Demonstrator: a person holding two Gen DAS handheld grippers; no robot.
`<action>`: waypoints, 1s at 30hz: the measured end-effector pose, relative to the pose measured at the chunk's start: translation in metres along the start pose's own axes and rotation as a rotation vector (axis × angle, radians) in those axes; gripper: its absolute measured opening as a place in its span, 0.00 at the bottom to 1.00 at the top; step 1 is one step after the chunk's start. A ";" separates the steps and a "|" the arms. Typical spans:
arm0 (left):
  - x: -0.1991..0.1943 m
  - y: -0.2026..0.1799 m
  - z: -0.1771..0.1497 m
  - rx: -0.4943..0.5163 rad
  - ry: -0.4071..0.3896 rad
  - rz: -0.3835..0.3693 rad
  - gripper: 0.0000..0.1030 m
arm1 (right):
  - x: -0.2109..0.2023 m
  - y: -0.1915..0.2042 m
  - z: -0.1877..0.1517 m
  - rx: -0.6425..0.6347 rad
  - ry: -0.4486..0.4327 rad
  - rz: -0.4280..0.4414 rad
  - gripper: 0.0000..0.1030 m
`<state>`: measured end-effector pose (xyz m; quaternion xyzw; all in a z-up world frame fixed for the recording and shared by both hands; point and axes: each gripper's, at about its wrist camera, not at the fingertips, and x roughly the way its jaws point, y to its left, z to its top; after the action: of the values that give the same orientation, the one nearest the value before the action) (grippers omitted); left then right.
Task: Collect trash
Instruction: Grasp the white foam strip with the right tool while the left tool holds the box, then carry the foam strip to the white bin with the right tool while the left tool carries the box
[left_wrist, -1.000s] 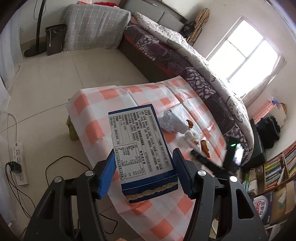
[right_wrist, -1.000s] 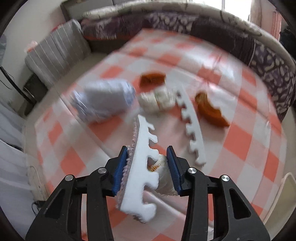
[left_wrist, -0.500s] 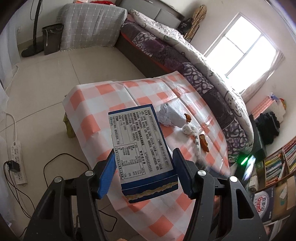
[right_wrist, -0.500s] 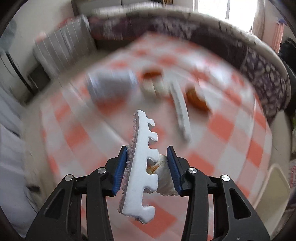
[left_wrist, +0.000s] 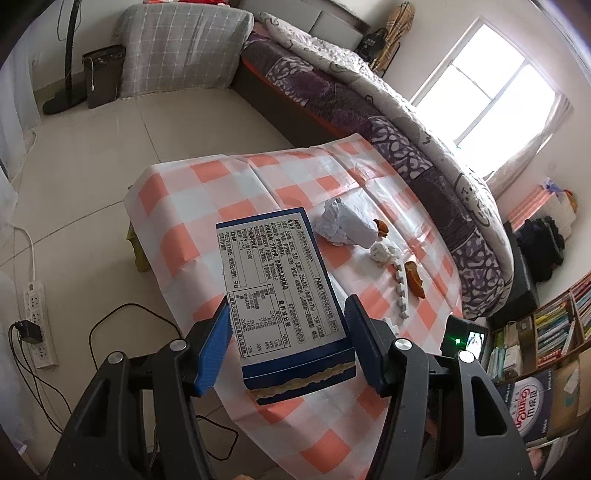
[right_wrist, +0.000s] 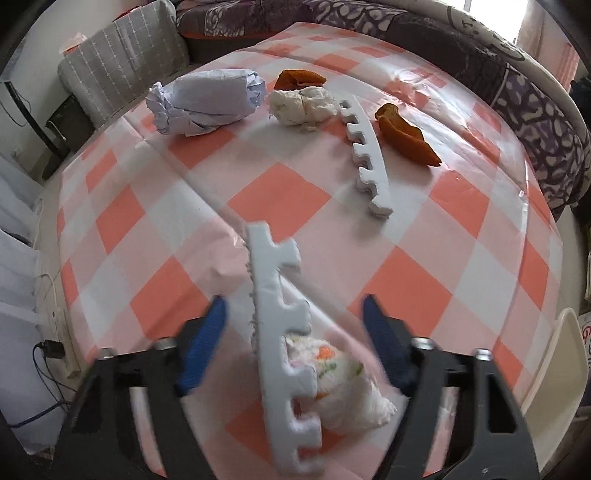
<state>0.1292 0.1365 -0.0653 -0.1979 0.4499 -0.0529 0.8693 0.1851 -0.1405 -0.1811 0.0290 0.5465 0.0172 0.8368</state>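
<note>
right gripper (right_wrist: 293, 347) jaws are opening now, so the white notched foam strip (right_wrist: 275, 314) and crumpled tissue wad (right_wrist: 343, 384) it was pinching drop free, probably dumped, while left gripper (left_wrist: 288, 341) clamps the blue printed carton (left_wrist: 282, 291).

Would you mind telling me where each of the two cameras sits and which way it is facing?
Left wrist: on the left gripper, looking down across the checked table toward bed and window; its fingers clamp a blue box.
Right wrist: on the right gripper, looking steeply down at the table; its jaws are opening around a foam strip and wad.
Shared: paper bundle, orange peel, second foam strip.
</note>
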 end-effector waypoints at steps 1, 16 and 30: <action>0.001 -0.001 0.000 0.003 0.002 0.003 0.58 | 0.002 0.002 -0.001 -0.006 0.003 0.002 0.31; -0.002 -0.006 -0.001 0.020 -0.038 -0.013 0.58 | -0.076 0.003 0.025 0.086 -0.274 0.175 0.21; -0.031 -0.041 -0.013 0.135 -0.224 0.020 0.58 | -0.169 -0.007 0.010 0.115 -0.439 0.085 0.21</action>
<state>0.1039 0.1037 -0.0327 -0.1389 0.3473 -0.0520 0.9260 0.1259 -0.1575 -0.0228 0.1026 0.3498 0.0147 0.9311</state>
